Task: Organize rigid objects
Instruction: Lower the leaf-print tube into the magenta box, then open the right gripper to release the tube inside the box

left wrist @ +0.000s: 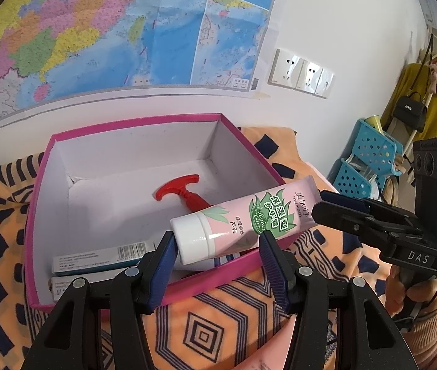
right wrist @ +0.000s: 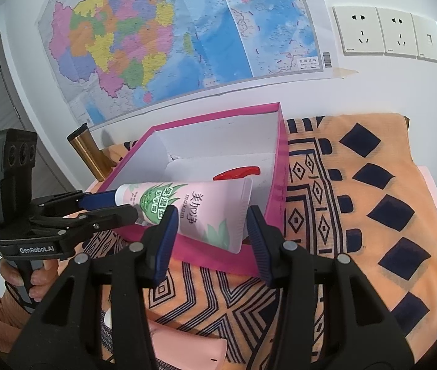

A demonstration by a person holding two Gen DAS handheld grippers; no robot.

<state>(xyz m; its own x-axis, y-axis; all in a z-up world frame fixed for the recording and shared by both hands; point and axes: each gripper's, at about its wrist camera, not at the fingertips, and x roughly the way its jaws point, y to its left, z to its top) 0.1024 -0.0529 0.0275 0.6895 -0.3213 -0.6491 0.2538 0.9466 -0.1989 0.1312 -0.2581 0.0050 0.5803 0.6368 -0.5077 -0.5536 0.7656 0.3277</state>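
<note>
A pink hand-cream tube with a white cap [left wrist: 243, 219] [right wrist: 193, 209] hangs over the near rim of a pink cardboard box [left wrist: 42, 185] [right wrist: 277, 185]. My left gripper [left wrist: 218, 265] [right wrist: 110, 206] has its jaws around the cap end of the tube. My right gripper [right wrist: 212, 240] [left wrist: 323, 203] has its jaws spread about the tube's flat tail end. Which gripper bears the tube is unclear. Inside the box lie a red plastic T-handled piece [left wrist: 184, 194] [right wrist: 237, 172] and two flat cartons [left wrist: 101, 259].
The box stands on an orange patterned cloth [right wrist: 357, 215] against a wall with a map [left wrist: 95, 30] and sockets [right wrist: 385, 34]. A brass-coloured flask [right wrist: 89, 154] stands left of the box. Blue baskets [left wrist: 366, 160] are at the right.
</note>
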